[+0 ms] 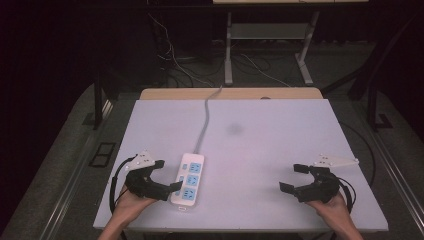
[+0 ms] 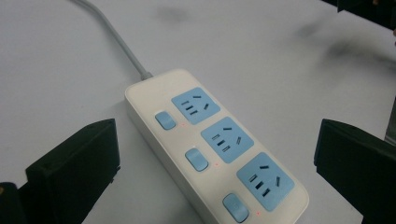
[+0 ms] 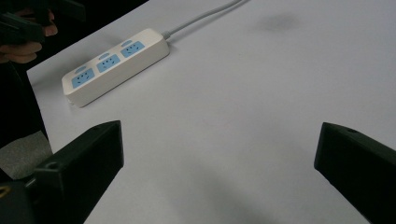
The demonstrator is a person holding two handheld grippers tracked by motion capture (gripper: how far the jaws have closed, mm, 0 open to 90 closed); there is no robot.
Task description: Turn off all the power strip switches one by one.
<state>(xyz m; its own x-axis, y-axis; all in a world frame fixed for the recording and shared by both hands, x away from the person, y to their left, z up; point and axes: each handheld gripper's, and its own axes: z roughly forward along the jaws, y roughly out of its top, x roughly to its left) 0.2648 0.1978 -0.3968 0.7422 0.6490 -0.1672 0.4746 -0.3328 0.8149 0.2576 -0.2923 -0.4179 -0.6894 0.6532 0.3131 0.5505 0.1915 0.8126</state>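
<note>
Power strip [image 1: 188,185] lies just beside your left tongs [image 1: 169,175], whose jaws stand released, the lower one seemingly touching its near edge, though that contact is hard to judge. Your right tongs [image 1: 290,176] are also spread wide, well apart from it over bare worktop [image 1: 260,145]. Its grey cord [image 1: 204,125] runs toward the far edge.

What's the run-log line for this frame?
left gripper: open, beside power strip, jaw tip at its edge | right gripper: open, empty, apart | strip: flat on table, sockets up, nothing plugged in
</note>
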